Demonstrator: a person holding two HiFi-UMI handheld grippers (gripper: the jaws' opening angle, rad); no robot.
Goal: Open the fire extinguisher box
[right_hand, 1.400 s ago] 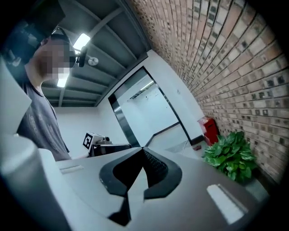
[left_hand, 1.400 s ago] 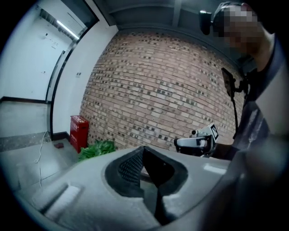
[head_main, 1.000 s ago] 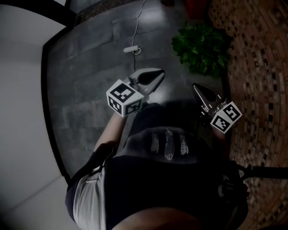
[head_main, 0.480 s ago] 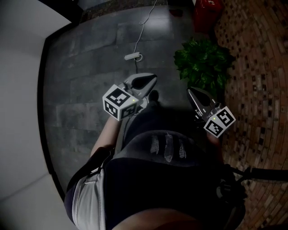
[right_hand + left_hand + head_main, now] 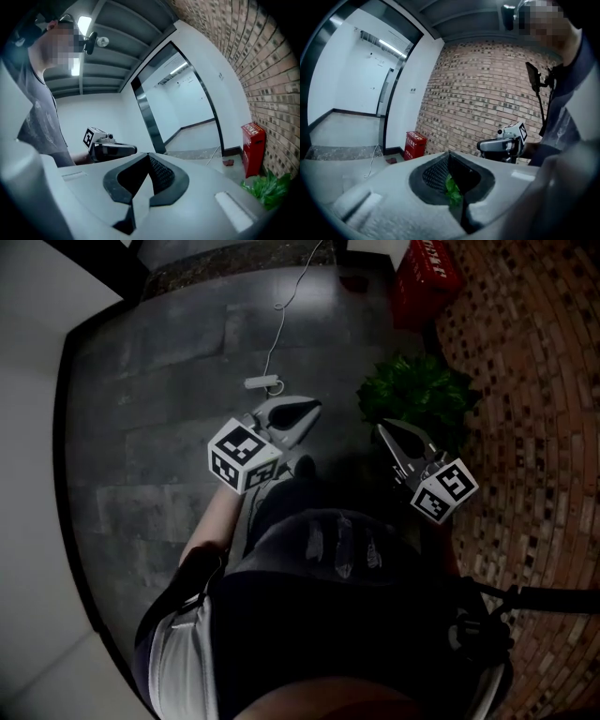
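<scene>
Your head view shows both grippers in front of your dark shirt. The left gripper (image 5: 315, 407) and the right gripper (image 5: 380, 426) each have their jaws pressed together with nothing between them, and each gripper's own view confirms it. The red fire extinguisher box (image 5: 427, 277) stands at the 1 o'clock edge of the head view, against the brick wall (image 5: 539, 427) and well apart from both grippers.

Only the gripper views show the box upright at the foot of that wall, with a dark-framed glass doorway (image 5: 145, 115) beside it. Only the head view shows the white cable (image 5: 281, 324) trailing across the floor to a power strip (image 5: 265, 382) at 12 o'clock from the left gripper.

Since a second ago, the box has come further into view. The potted plant (image 5: 412, 395) now sits just ahead of the right gripper, at its 1 o'clock.

The floor (image 5: 150, 456) is grey stone slabs, the wall is rough mottled brick, the box is a flat-sided rectangle, and the jaw pads are dark and ribbed.
</scene>
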